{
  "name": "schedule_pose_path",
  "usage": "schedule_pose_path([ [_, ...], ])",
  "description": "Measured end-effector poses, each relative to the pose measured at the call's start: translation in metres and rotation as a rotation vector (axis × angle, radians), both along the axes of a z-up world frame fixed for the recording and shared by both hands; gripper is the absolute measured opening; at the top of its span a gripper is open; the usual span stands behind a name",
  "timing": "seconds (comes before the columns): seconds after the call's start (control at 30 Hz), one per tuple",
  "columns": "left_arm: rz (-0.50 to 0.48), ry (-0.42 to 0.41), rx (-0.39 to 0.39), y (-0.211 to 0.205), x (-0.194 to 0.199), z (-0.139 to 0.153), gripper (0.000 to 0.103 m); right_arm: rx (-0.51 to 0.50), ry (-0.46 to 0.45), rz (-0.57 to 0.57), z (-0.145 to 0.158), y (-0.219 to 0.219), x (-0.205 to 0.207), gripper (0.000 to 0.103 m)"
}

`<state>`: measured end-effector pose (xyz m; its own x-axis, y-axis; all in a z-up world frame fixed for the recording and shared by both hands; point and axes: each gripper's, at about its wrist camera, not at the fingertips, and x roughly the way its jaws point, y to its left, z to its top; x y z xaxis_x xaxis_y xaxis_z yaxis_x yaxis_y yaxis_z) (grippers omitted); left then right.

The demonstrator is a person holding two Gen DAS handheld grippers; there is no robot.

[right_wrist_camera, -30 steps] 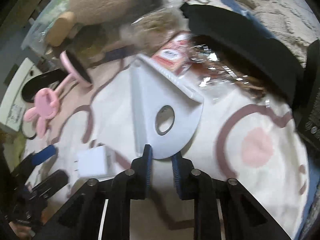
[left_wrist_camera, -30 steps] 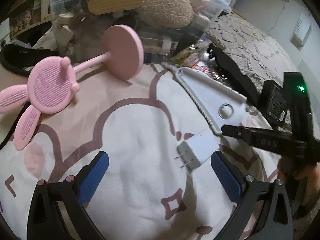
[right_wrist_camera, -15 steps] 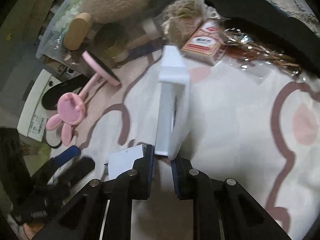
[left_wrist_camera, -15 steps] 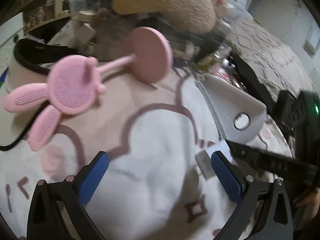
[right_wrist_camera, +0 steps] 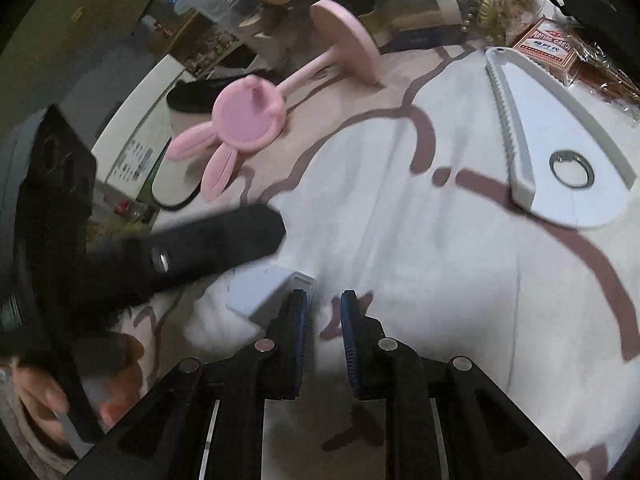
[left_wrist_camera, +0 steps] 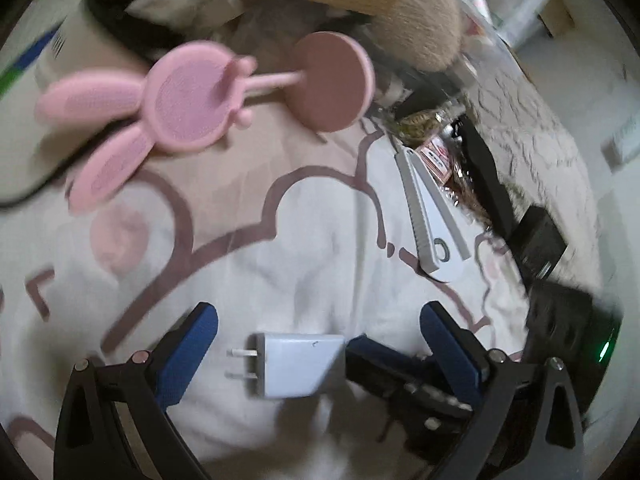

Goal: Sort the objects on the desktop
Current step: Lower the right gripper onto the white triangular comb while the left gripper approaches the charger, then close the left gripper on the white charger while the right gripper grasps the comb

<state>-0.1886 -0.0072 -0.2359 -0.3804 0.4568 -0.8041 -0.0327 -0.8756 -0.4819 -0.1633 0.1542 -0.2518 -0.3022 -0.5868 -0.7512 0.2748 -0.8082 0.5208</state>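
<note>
A white charger plug (left_wrist_camera: 296,364) lies on the bear-print cloth, prongs to the left, between the wide-apart blue pads of my open left gripper (left_wrist_camera: 322,354). My right gripper (right_wrist_camera: 323,312) has its jaws nearly together with only cloth showing in the gap. Its left finger sits right against the charger (right_wrist_camera: 264,288). In the left wrist view its dark fingertips (left_wrist_camera: 372,356) meet the plug's right end. A finger of the left gripper (right_wrist_camera: 240,236) hangs just above the plug. The white triangular tool (right_wrist_camera: 560,160) lies flat, apart from both grippers.
A pink rabbit-shaped stand (left_wrist_camera: 192,96) lies at the back left. Behind it is a clear bin with a plush toy (left_wrist_camera: 408,28). A playing-card box (right_wrist_camera: 548,48) and a black box (left_wrist_camera: 540,240) sit at the right. A hand (right_wrist_camera: 40,392) grips the left tool.
The white triangular tool, at the right fingertips and tipped on edge before, now lies flat farther off. Both grippers have closed in on the charger, which now sits between the left pads.
</note>
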Motion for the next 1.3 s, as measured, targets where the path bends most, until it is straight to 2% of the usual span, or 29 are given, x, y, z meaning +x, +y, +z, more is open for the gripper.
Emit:
schedule_pose_path([
  [0.1, 0.045, -0.060, 0.063, -0.012, 0.007, -0.004, 0.101, -0.006, 0.010, -0.016, -0.002, 0.002, 0.006, 0.019],
  [0.27, 0.057, -0.086, 0.067, -0.013, 0.008, -0.008, 0.101, -0.017, 0.033, -0.045, -0.006, 0.000, 0.009, 0.019],
  [0.4, 0.060, -0.095, 0.176, -0.011, 0.004, -0.010, 0.101, -0.023, 0.052, -0.053, -0.007, 0.000, 0.014, 0.019],
  [0.47, 0.060, -0.096, 0.206, -0.011, 0.003, -0.011, 0.101, -0.045, 0.057, -0.068, -0.010, 0.000, 0.016, 0.020],
  [0.63, 0.069, -0.087, 0.196, -0.009, 0.000, -0.010, 0.101, -0.105, 0.039, -0.065, -0.013, -0.004, 0.016, 0.020],
  [0.7, 0.067, -0.064, 0.145, -0.008, 0.000, -0.007, 0.101, -0.101, 0.039, -0.061, -0.010, -0.003, 0.015, 0.019],
  [0.8, 0.033, 0.019, -0.004, -0.002, 0.002, 0.003, 0.101, -0.105, 0.041, -0.112, -0.005, 0.015, 0.015, 0.019],
  [0.93, -0.123, 0.173, -0.235, 0.022, 0.007, 0.020, 0.101, -0.107, 0.065, -0.226, 0.002, 0.056, 0.010, 0.019],
  [1.03, -0.229, 0.243, -0.344, 0.036, 0.010, 0.024, 0.101, -0.092, 0.084, -0.313, 0.008, 0.086, 0.005, 0.019],
  [1.17, -0.300, 0.251, -0.441, 0.044, 0.008, 0.016, 0.101, -0.009, 0.114, -0.372, 0.017, 0.106, -0.011, 0.019],
  [1.3, -0.340, 0.221, -0.525, 0.051, 0.005, 0.001, 0.101, 0.066, 0.126, -0.348, 0.021, 0.103, -0.034, 0.017],
])
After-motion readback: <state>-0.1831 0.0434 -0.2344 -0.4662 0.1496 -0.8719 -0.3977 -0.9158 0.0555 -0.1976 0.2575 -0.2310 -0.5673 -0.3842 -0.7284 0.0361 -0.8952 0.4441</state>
